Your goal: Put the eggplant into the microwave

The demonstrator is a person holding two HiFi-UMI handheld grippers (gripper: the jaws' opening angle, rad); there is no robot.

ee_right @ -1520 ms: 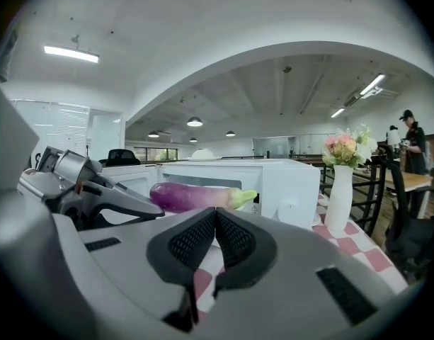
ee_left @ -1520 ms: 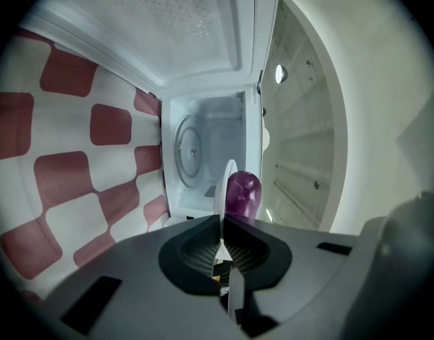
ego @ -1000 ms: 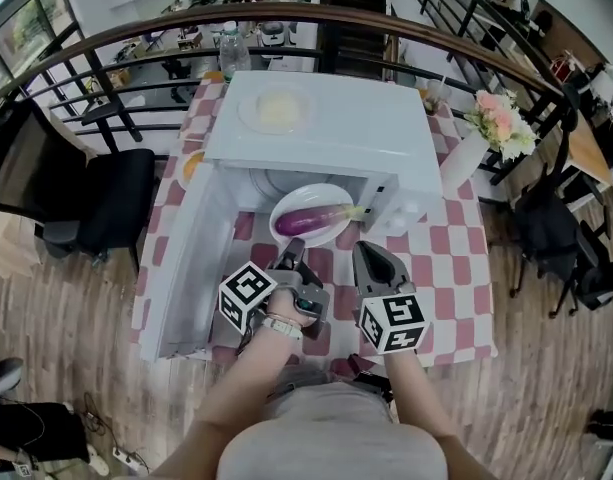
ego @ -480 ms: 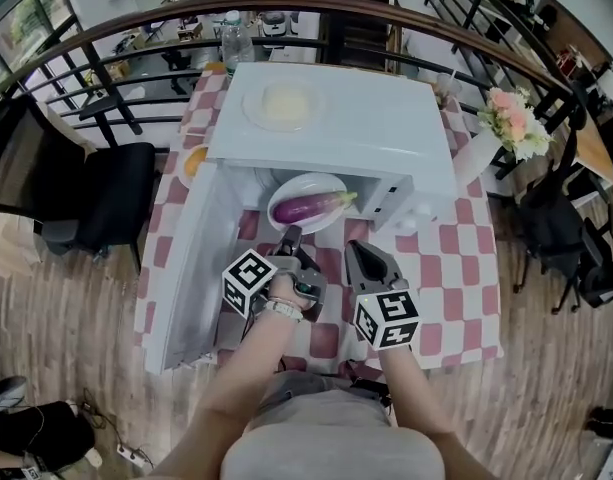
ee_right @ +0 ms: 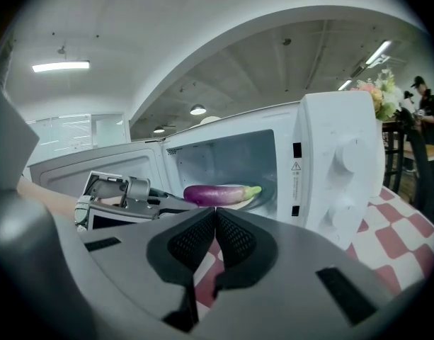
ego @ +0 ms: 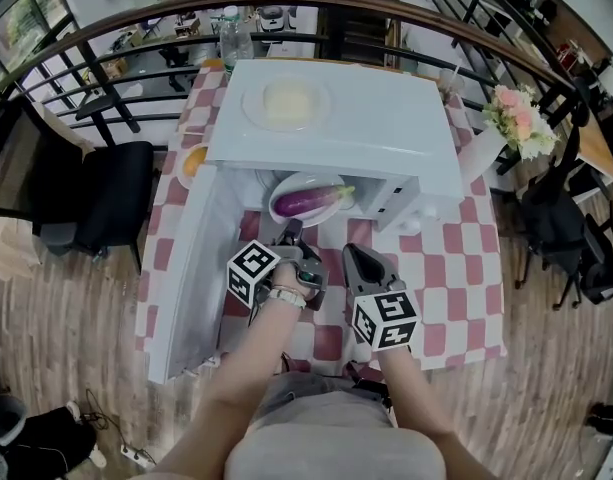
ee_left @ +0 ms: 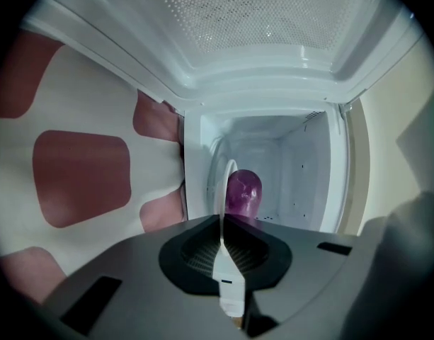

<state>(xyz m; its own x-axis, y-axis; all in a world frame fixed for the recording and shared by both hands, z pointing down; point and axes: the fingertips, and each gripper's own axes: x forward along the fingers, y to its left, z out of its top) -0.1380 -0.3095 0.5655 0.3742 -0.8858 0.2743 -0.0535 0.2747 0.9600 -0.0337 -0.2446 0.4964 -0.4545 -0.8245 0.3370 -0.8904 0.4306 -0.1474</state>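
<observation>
A purple eggplant (ego: 308, 201) (ee_left: 243, 190) (ee_right: 217, 194) lies on a white plate (ego: 289, 185) (ee_right: 248, 202) in the mouth of the white microwave (ego: 336, 128) (ee_right: 337, 168). The microwave door (ego: 191, 268) hangs wide open at the left. My left gripper (ego: 291, 233) (ee_left: 224, 222) is shut on the plate's near rim (ee_left: 222, 190), which shows edge-on between its jaws. The right gripper (ego: 354, 256) (ee_right: 215, 214) hovers beside it over the red-and-white checked cloth (ego: 436, 278), shut with nothing in it. In the right gripper view the left gripper (ee_right: 132, 197) reaches in under the eggplant.
A shallow dish (ego: 286, 103) sits on top of the microwave. A vase of flowers (ego: 514, 120) stands at the table's right, an orange (ego: 194, 160) at the left, a bottle (ego: 231, 43) behind. A curved railing runs past the table's far side; a black chair (ego: 106, 203) stands left.
The plate with the eggplant has slid further into the microwave, pushed by the left gripper. Both grippers have moved forward toward the opening.
</observation>
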